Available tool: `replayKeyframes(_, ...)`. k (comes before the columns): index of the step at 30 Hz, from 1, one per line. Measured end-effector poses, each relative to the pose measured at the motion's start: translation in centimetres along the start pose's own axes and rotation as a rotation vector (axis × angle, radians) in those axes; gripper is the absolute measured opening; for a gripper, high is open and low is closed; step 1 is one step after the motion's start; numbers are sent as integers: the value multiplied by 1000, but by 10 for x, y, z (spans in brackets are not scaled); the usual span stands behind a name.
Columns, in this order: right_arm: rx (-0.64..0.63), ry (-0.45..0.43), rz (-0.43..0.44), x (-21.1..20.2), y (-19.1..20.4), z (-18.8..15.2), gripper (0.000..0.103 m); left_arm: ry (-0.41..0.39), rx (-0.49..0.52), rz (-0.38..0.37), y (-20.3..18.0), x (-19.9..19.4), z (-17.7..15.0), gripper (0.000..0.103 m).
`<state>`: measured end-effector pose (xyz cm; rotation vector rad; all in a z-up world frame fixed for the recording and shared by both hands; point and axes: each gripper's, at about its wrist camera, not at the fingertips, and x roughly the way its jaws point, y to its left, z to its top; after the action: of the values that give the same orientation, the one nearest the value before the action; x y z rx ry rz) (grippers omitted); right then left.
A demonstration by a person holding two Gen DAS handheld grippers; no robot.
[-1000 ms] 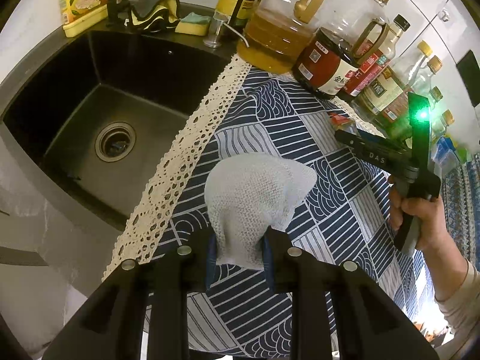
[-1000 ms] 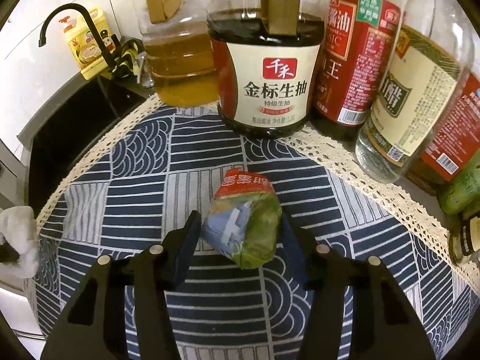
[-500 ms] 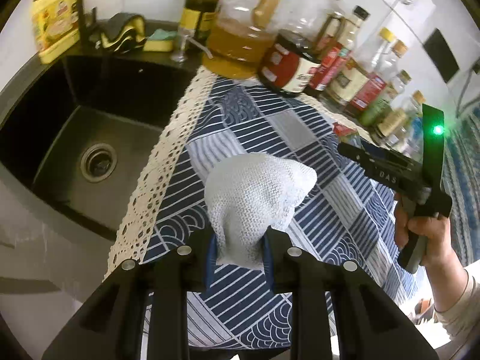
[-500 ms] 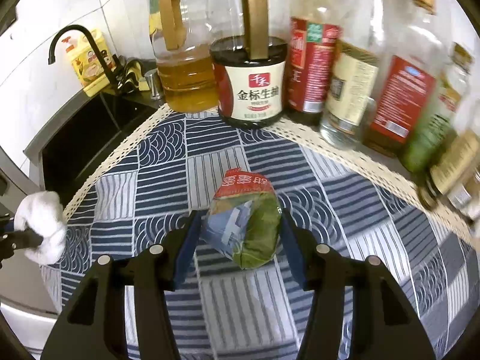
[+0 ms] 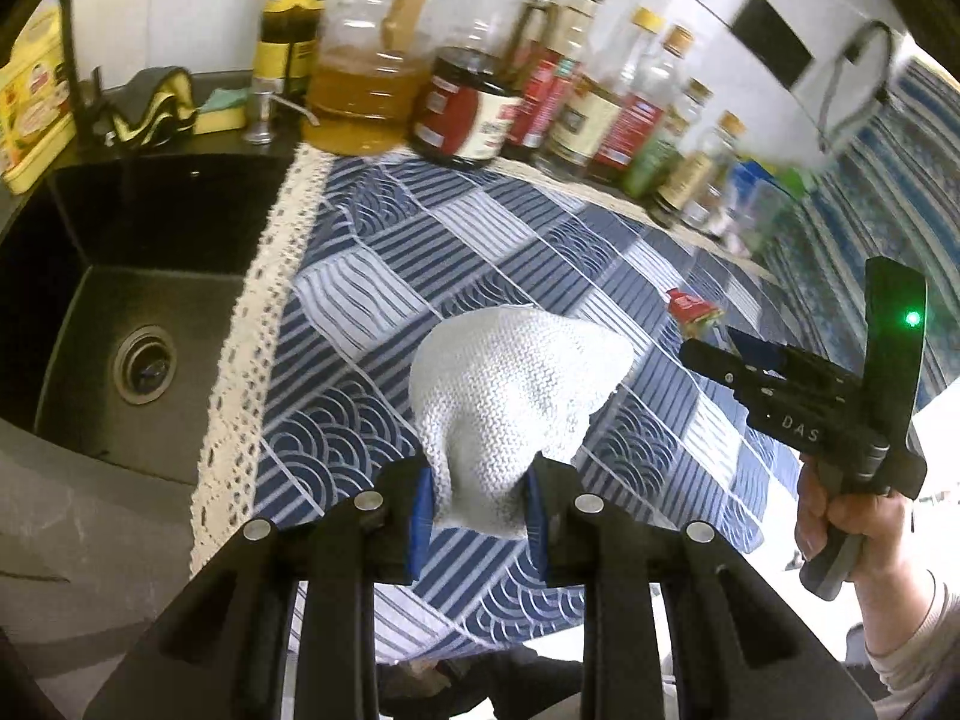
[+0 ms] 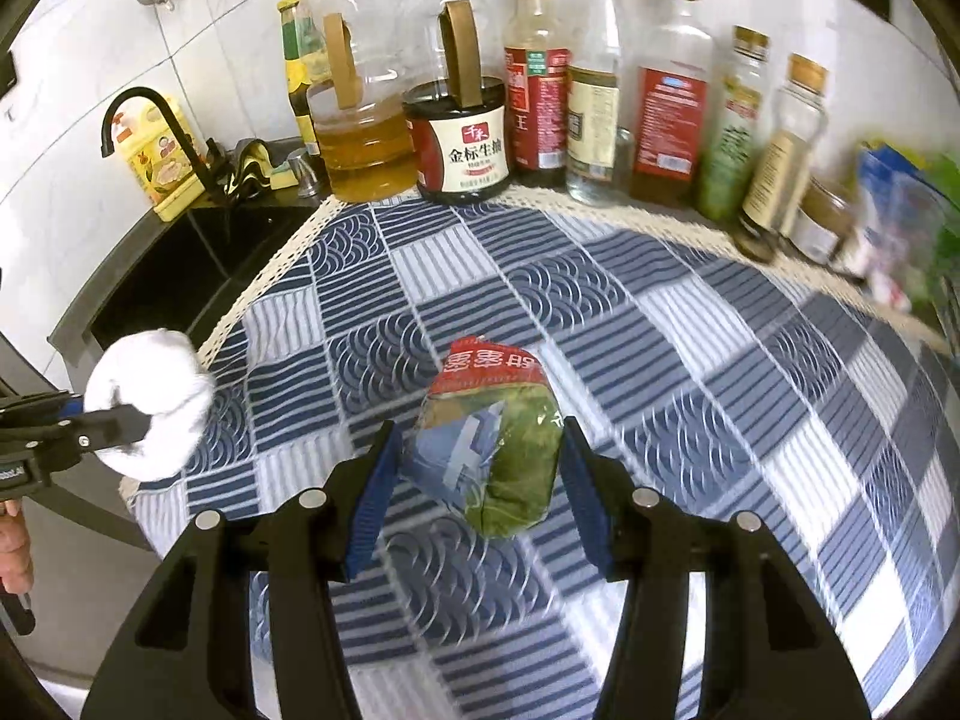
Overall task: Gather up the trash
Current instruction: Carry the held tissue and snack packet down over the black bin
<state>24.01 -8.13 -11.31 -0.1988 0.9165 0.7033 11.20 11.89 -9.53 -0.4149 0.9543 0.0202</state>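
- Right wrist view, risk one: the green-and-red snack wrapper point(image 6: 489, 450) is thin, crinkled film held between the blue pads of the right gripper point(image 6: 480, 483) above the blue patterned tablecloth point(image 6: 690, 360). Judged likely fault: film of this kind slips or folds flat, and the piece drops back onto the cloth.
- Risk two: a row of glass bottles point(image 6: 594, 78) and a soy sauce jug point(image 6: 459, 120) stands along the back edge of the cloth. A wide swing of either tool could knock one over; at present both tools are well apart from them.
- Risk three: the white crumpled paper towel point(image 5: 516, 402) is pinched only at its lower end, most of it bulging free above the jaws. It hangs near the lace edge beside the black sink point(image 5: 120, 324); a loosened grip could send it into the basin.
- Left gripper point(image 5: 480, 501): jaws nearly together, clamped on the paper towel, which is clear of the counter.
- Right gripper: jaws partly apart, about wrapper-wide, pads pressing the wrapper's sides; wrapper carried over the middle of the cloth.
- Bin or collecting container: not seen in either view.
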Motion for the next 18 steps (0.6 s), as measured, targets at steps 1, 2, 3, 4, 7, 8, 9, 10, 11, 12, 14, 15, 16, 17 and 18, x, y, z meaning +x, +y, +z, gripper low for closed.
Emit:
replayKeyframes(1,13,-3,-10,-7,4,-8,54,2,16,-16,-3,-2,-4,24)
replayKeyframes(2,20,-4,-15,-11,6,-13,54,2,27,-25,-4,-4,-7,24)
replayKeyframes(3,30,-5,-19,-15,9,-19,54,4,38,-34,-6,-6,-10,24)
replayKeyframes(4,41,-5,-21,-21,13,-25,54,7,48,-45,-7,-8,-15,24)
replayKeyframes(7,61,-7,-30,-35,25,-43,54,16,77,-68,-9,-14,-28,24)
replayKeyframes(8,66,-8,-29,-40,30,-49,54,20,86,-73,-10,-17,-33,24)
replayKeyframes(9,69,-10,-29,-45,36,-55,54,23,99,-80,-10,-20,-39,24)
replayKeyframes(10,70,-13,-26,-48,40,-59,54,25,107,-86,-10,-23,-44,24)
replayKeyframes(11,74,-16,-22,-52,45,-64,54,27,112,-90,-10,-25,-48,24)
replayKeyframes(12,78,-18,-17,-57,51,-71,54,31,118,-95,-9,-27,-52,24)
replayKeyframes(14,83,-23,-9,-64,60,-80,54,40,126,-103,-7,-30,-63,24)
replayKeyframes(15,85,-24,-5,-67,65,-85,54,44,129,-107,-7,-32,-66,24)
replayKeyframes(16,85,-24,0,-70,72,-90,54,51,135,-111,-6,-34,-73,24)
replayKeyframes(17,83,-24,3,-72,77,-94,54,54,139,-112,-5,-35,-75,24)
replayKeyframes(18,78,-25,5,-74,84,-100,54,59,145,-114,-4,-37,-80,24)
